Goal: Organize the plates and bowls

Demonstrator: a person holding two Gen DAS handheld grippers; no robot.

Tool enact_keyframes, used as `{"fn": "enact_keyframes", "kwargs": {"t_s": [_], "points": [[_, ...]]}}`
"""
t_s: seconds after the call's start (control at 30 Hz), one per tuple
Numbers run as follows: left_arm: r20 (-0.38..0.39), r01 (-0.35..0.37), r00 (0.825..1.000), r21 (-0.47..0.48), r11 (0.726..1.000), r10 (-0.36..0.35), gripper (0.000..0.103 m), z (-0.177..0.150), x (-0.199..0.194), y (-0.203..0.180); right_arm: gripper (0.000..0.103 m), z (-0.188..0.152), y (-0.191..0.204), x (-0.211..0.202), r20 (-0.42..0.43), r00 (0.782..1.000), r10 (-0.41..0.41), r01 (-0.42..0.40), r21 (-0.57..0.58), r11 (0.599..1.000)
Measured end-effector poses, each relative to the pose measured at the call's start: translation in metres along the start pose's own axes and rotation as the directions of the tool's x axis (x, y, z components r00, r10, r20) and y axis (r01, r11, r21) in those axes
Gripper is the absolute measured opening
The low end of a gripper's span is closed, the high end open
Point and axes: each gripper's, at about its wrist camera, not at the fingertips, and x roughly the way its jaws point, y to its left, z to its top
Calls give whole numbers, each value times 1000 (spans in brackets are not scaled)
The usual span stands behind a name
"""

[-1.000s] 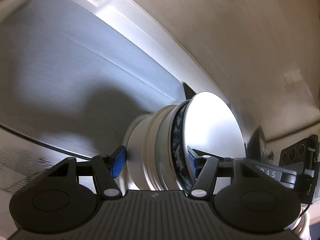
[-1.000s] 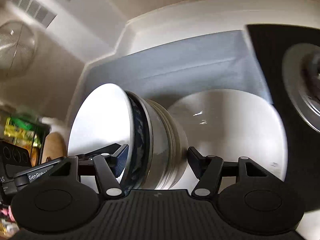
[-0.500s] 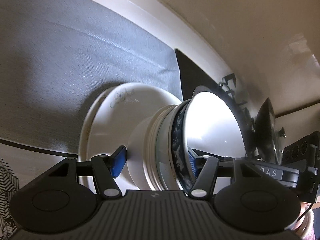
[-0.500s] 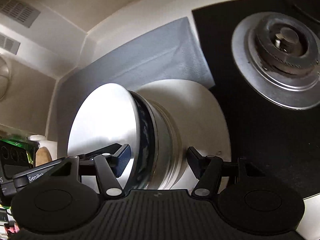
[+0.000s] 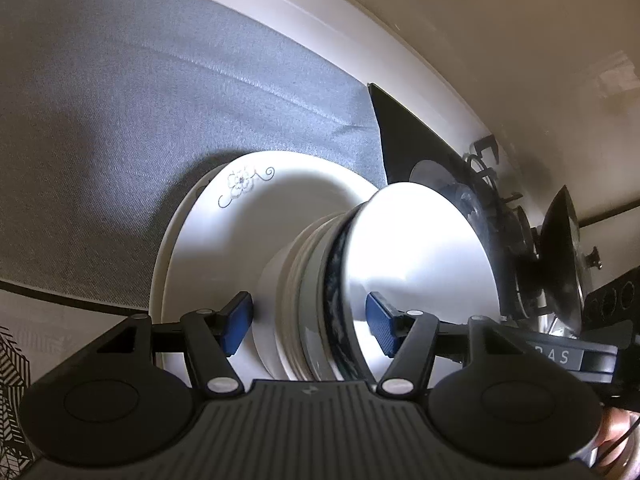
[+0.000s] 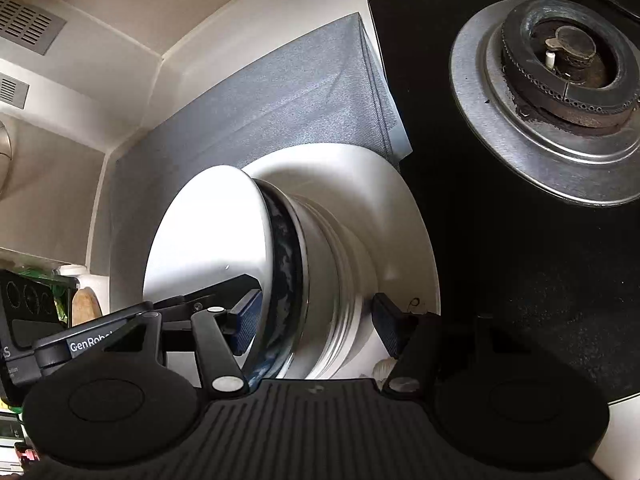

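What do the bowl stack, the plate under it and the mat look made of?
Bowl stack: probably glazed ceramic; glossy white, one dark blue patterned rim. Plate: likely glazed ceramic too, shiny with a printed flower. Mat: grey woven fabric, matte, creased.

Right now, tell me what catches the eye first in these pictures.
A stack of bowls, the top one with a dark blue patterned rim, sits between the fingers of both the left gripper and the right gripper. Under it lie white plates with a small flower drawing, on a grey cloth. Beside the cloth is a gas burner.
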Motion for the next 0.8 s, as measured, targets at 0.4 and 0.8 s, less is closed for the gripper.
{"fn": "enact_keyframes", "kwargs": {"t_s": [0.4, 0.8], "points": [[75, -73, 995, 49, 996, 69, 98, -15, -36, -2, 95, -17, 16, -18, 92, 995, -27, 30, -35, 999], [441, -250, 894, 336, 908, 83, 103, -78, -142, -31, 101, -91, 77, -71, 506, 850, -146, 263, -167, 950]]}}
